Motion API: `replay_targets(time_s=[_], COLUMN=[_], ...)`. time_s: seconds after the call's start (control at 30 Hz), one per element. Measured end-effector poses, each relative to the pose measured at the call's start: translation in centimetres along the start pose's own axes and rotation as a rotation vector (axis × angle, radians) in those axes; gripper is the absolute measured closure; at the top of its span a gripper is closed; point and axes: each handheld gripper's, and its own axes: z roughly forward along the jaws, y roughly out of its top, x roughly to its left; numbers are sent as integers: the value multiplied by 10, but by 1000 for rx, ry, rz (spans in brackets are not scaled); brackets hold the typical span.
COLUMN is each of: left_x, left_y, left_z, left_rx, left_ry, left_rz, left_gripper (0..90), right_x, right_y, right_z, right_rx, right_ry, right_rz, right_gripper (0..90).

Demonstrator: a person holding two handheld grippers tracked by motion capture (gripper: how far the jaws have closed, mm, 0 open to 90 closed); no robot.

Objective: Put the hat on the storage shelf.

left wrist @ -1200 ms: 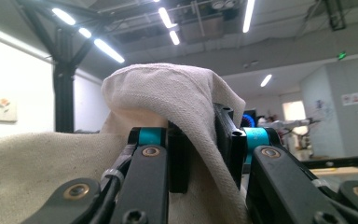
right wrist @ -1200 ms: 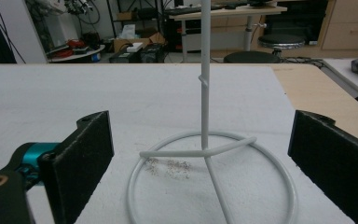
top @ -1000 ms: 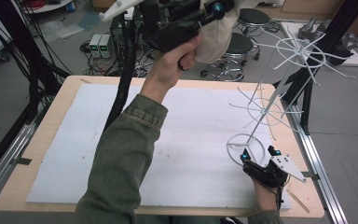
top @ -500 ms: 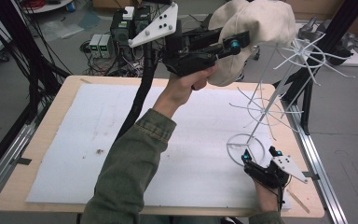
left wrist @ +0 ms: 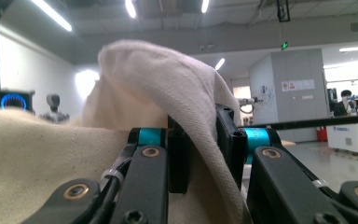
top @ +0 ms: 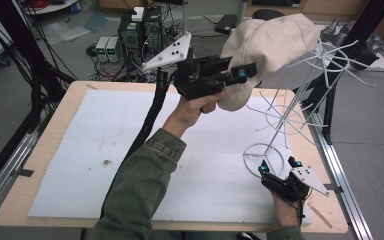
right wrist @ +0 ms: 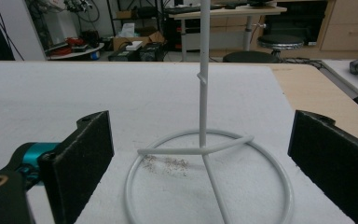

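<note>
A cream fabric cap (top: 272, 47) is held up in the air, with my left gripper (top: 244, 75) shut on its edge. The cap hangs against the top prongs of a white wire stand (top: 300, 97) at the table's right. In the left gripper view the cap's cloth (left wrist: 158, 84) is pinched between the jaws of the left gripper (left wrist: 205, 149) and drapes over them. My right gripper (top: 279, 167) rests low at the stand's round base ring (top: 252, 152). It is open, one pad (right wrist: 84, 158) on each side of the ring (right wrist: 279, 186), apart from the upright pole (right wrist: 204, 70).
A white foam mat (top: 105, 145) covers the wooden table (top: 40, 130). A metal rail (top: 337, 170) runs along the right edge. Computer boxes (top: 130, 30) and cables sit on the floor behind the table. A thick black cable (top: 147, 125) trails from the left gripper.
The left gripper has carried the cap to the right and closer to the stand's top prongs. The right gripper has stayed open at the base ring.
</note>
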Motion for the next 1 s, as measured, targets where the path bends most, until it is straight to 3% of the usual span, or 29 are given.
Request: replay_targets(time_s=[0.23,0.5,0.83,1.0], left_x=[3,5,-1,-2], left_y=[-34,-58,-69,-68], left_z=[-6,-6,-1,-1], left_rx=[43,81,196,211], left_ry=[10,33,66,74], left_rz=[-51,-94,-34,-20], left_gripper=[754,711,680,676], right_x=[1,0,-1,0], right_y=[0,0,0,0], right_z=[0,0,0,-1], right_rx=[-4,-3,-4,-2], right_ry=[-2,0,-3,0], right_rz=[-5,-3,-6,-6], right_gripper=[57,57,57,57])
